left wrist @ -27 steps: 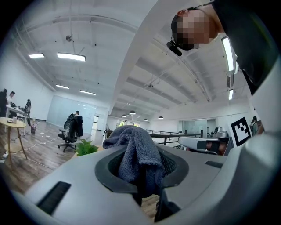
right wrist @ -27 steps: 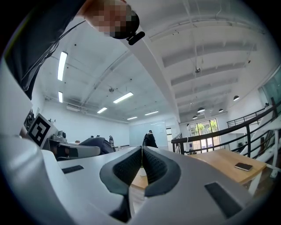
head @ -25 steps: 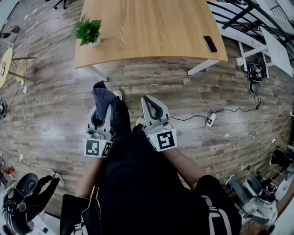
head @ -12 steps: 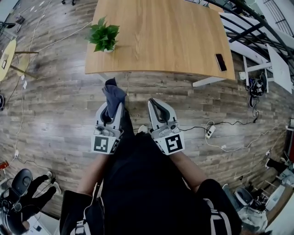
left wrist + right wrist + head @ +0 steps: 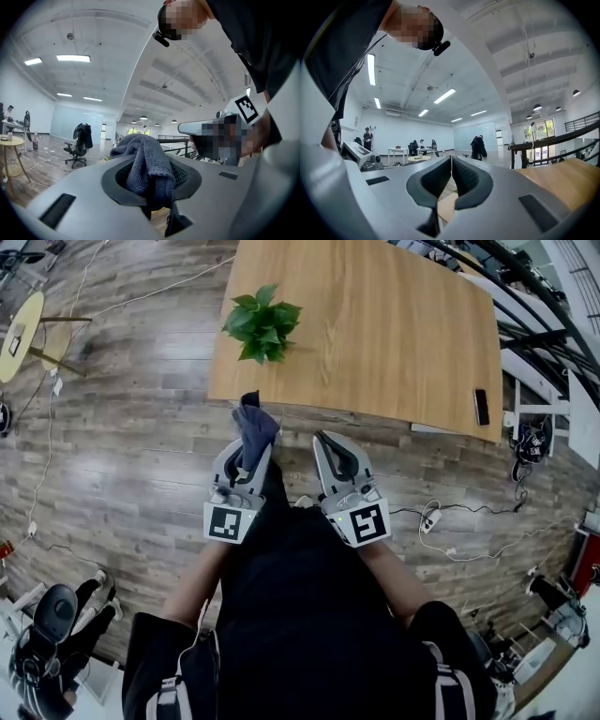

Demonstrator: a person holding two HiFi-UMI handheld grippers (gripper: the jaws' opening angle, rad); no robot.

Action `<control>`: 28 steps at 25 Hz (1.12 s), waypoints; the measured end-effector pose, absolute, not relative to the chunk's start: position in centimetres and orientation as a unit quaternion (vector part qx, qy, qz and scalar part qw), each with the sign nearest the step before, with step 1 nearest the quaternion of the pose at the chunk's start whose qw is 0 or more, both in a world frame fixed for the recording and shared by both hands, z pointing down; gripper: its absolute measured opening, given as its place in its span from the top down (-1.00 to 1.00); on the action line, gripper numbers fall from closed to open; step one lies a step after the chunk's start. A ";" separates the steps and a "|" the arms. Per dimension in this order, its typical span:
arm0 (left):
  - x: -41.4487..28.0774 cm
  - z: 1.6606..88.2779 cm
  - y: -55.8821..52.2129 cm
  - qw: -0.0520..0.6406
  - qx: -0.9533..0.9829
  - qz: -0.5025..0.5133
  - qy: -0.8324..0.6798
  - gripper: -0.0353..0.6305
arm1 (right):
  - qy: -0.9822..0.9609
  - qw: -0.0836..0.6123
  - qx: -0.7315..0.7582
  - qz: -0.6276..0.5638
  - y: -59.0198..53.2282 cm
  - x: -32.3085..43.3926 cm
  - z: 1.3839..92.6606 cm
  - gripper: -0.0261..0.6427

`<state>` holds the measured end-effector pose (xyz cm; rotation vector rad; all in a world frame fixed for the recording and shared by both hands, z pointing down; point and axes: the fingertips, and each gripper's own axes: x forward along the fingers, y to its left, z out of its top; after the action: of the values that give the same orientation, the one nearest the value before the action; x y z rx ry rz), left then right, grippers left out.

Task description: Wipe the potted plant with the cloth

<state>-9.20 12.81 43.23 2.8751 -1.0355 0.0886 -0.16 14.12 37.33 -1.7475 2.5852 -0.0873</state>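
**Cloth pinched in the left gripper, plant on the table ahead**

In the head view, a small round yellow table (image 5: 21, 334) stands at the far 10 o'clock edge of the wood-plank floor (image 5: 122, 465). The left gripper (image 5: 247, 452) is held level near the centre. Its jaws are clamped on a dark grey-blue cloth (image 5: 255, 424), which bunches up and sticks out past the fingertips. The left gripper view shows the same grip, with the cloth (image 5: 144, 161) squeezed between the two pads and mounded above them.

The potted plant (image 5: 262, 322) stands at about 12 o'clock from that gripper. It sits near the left front corner of the wooden table (image 5: 394, 324) and is well apart from the cloth. The cloth's tip lies close to the table's near edge.

The right gripper (image 5: 330, 441) is just beside the left one, at its 3 o'clock. In the right gripper view its jaws (image 5: 451, 174) are pressed together with nothing between them.

A dark phone (image 5: 481, 406) lies at the table's right edge, at 2 o'clock from the right gripper. A white power strip (image 5: 430, 518) lies on the floor at its 4 o'clock.
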 end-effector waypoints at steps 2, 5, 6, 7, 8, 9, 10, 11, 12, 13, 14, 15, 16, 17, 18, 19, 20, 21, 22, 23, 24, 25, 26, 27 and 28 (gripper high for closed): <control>-9.6 43.3 11.8 0.052 0.940 0.023 -0.337 0.55 | 0.827 0.010 -0.561 -0.035 13.0 -0.2 37.5 0.87; -10.5 43.9 9.8 0.061 0.941 0.030 -0.331 0.55 | 0.823 0.007 -0.567 -0.038 10.6 -0.3 37.5 0.87; -10.8 44.2 9.0 0.063 0.941 0.032 -0.330 0.55 | 0.821 0.006 -0.570 -0.036 9.7 -0.4 37.5 0.87; -11.0 44.4 8.3 0.065 0.942 0.033 -0.328 0.55 | 0.820 0.006 -0.572 -0.034 8.8 -0.4 37.4 0.87; -11.2 44.6 7.6 0.065 0.943 0.032 -0.326 0.55 | 0.819 0.006 -0.573 -0.032 8.2 -0.4 37.4 0.87; -11.3 44.9 7.2 0.065 0.943 0.032 -0.324 0.55 | 0.818 0.004 -0.574 -0.031 7.7 -0.4 37.6 0.87; -11.4 45.2 7.0 0.066 0.944 0.032 -0.321 0.55 | 0.818 0.001 -0.575 -0.030 7.4 -0.3 37.8 0.87; -11.5 45.6 6.8 0.068 0.945 0.032 -0.319 0.55 | 0.818 -0.002 -0.575 -0.030 7.3 -0.3 38.2 0.87; -11.6 46.0 6.6 0.072 0.945 0.035 -0.317 0.55 | 0.817 -0.006 -0.576 -0.031 7.1 -0.3 38.6 0.86; -11.8 46.5 6.3 0.076 0.945 0.038 -0.315 0.55 | 0.816 -0.008 -0.577 -0.032 6.9 -0.3 39.0 0.87; -11.9 46.9 5.9 0.080 0.946 0.042 -0.313 0.55 | 0.814 -0.008 -0.580 -0.034 6.6 -0.3 39.3 0.87; -12.1 47.3 5.3 0.084 0.945 0.045 -0.311 0.55 | 0.812 -0.008 -0.583 -0.035 6.3 -0.3 39.6 0.87; -12.2 47.7 4.7 0.089 0.945 0.048 -0.312 0.55 | 0.810 -0.007 -0.585 -0.036 5.9 -0.2 39.8 0.86; -12.3 48.1 4.1 0.092 0.944 0.049 -0.314 0.55 | 0.809 -0.007 -0.587 -0.038 5.5 0.0 40.1 0.86; -12.3 48.5 3.5 0.092 0.943 0.049 -0.316 0.55 | 0.809 -0.009 -0.587 -0.039 5.3 0.2 40.5 0.86; -12.3 48.9 3.1 0.088 0.942 0.051 -0.319 0.55 | 0.809 -0.012 -0.586 -0.041 5.0 0.5 40.9 0.86; -12.1 49.5 2.6 0.082 0.942 0.053 -0.320 0.55 | 0.810 -0.017 -0.585 -0.042 4.8 0.9 41.4 0.86; -12.0 49.9 2.1 0.076 0.942 0.059 -0.322 0.55 | 0.811 -0.021 -0.583 -0.044 4.5 1.4 41.9 0.86; -11.9 50.4 1.5 0.073 0.941 0.067 -0.324 0.55 | 0.812 -0.025 -0.581 -0.047 4.1 1.8 42.5 0.86; -11.9 51.0 0.8 0.074 0.939 0.075 -0.327 0.55 | 0.814 -0.028 -0.578 -0.049 3.7 2.2 43.1 0.86; -12.1 51.6 0.1 0.076 0.937 0.082 -0.331 0.55 | 0.817 -0.033 -0.573 -0.050 3.3 2.5 43.8 0.86; -12.3 52.3 -0.7 0.080 0.934 0.089 -0.337 0.55 | 0.823 -0.038 -0.565 -0.050 2.9 2.6 44.6 0.86; -12.5 53.1 -1.4 0.086 0.930 0.096 -0.344 0.55 | 0.828 -0.045 -0.556 -0.050 2.4 2.8 45.4 0.86; -12.8 54.0 -2.2 0.096 0.925 0.103 -0.353 0.55 | 0.833 -0.052 -0.548 -0.052 2.0 3.0 46.4 0.86; -13.3 55.0 -3.0 0.113 0.917 0.110 -0.367 0.55 | 0.838 -0.056 -0.540 -0.060 1.6 3.3 47.4 0.86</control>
<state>-13.28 -3.03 54.97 2.6910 -1.0759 0.3219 3.28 1.64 47.42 -1.7585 2.7305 -0.1971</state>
